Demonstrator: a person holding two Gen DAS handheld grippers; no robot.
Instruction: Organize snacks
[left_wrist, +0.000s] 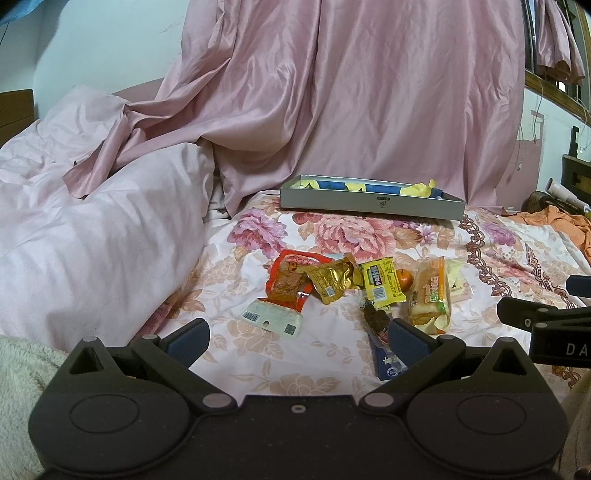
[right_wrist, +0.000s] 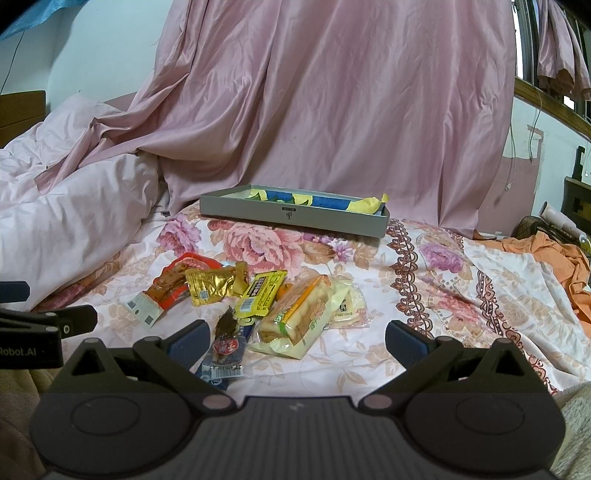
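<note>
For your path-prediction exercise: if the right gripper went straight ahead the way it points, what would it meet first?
Probably the clear-wrapped sandwich bread packet, lying on the floral bedsheet between the open right gripper fingers; depth is uncertain.

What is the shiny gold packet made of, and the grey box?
The gold packet looks like crinkled metallic foil film: it glints and holds sharp creases. The grey box seems to be matte cardboard, with flat stiff walls and a small printed logo, though I can't be sure.

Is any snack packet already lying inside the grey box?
Cannot tell; the grey box shows only yellow and blue material above its rim, and the snack packets lie on the floral sheet.
</note>
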